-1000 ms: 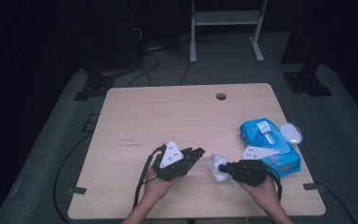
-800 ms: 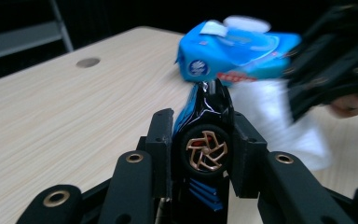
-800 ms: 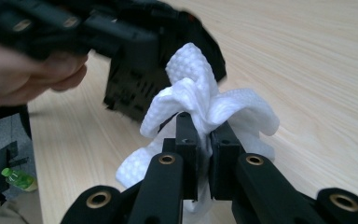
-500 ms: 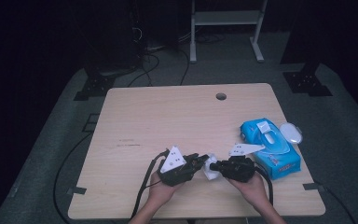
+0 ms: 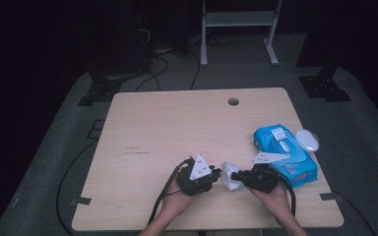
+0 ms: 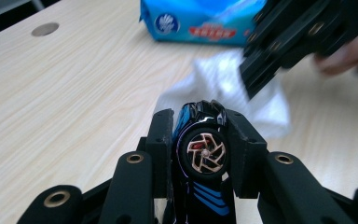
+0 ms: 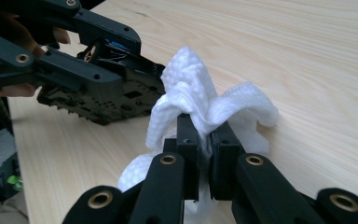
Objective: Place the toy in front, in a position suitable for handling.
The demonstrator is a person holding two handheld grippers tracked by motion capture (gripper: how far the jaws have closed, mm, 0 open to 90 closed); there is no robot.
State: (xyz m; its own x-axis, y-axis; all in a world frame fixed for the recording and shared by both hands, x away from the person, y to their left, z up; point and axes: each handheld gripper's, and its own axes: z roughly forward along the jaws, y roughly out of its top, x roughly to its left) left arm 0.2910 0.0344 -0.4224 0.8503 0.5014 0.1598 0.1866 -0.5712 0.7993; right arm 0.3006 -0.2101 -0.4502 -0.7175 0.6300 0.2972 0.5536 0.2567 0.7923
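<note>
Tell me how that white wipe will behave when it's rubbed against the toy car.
The white wipe looks soft and floppy: it bunches in folds above the right gripper, so it will likely drape and crumple rather than push back. It seems light, and probably conforms to the toy car. Its loose ends may flop or snag on the wheel.

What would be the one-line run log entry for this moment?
left hand-held gripper: shut on black toy car with blue stripes | right hand-held gripper: shut on crumpled white wipe | wipe beside car | blue wipes pack: on table
</note>
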